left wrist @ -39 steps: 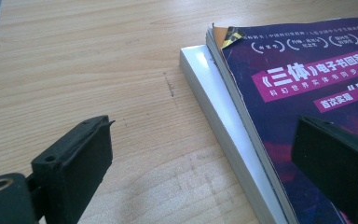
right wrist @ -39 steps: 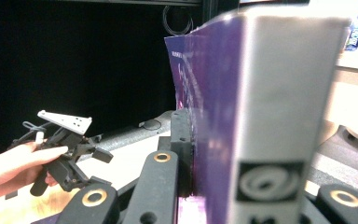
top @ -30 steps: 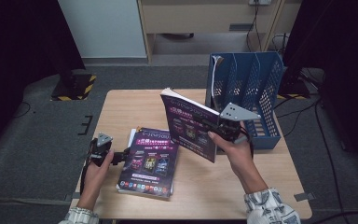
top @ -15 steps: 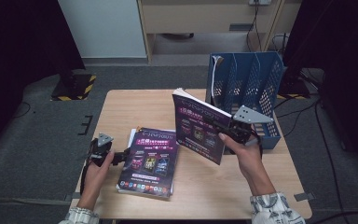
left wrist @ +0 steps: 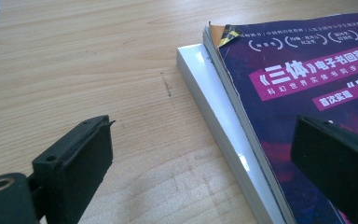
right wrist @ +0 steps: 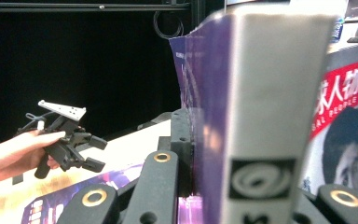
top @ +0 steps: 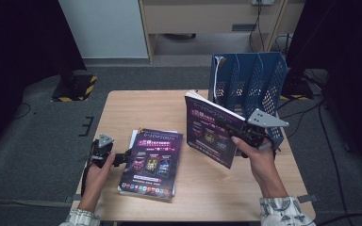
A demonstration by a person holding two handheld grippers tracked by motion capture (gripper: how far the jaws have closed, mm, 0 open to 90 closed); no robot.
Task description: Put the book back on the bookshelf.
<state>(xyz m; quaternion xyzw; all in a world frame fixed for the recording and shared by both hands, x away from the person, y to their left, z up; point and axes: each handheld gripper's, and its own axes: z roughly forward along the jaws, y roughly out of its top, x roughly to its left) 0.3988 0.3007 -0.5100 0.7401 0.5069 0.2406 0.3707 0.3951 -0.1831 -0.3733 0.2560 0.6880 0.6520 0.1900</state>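
- The left gripper (top: 122, 157), jaws wide apart with nothing between them, is held at the left edge of the magazine stack (top: 152, 162).
- A purple magazine (top: 213, 135) is gripped upright by the right gripper (top: 239, 136), right of that stack, just before the blue file rack (top: 247, 84).

Purple-covered magazine (top: 212, 134) with pink lettering, perforated blue file rack (top: 250, 80), pale wood-grain table (top: 141, 108), black claw (top: 247, 136)
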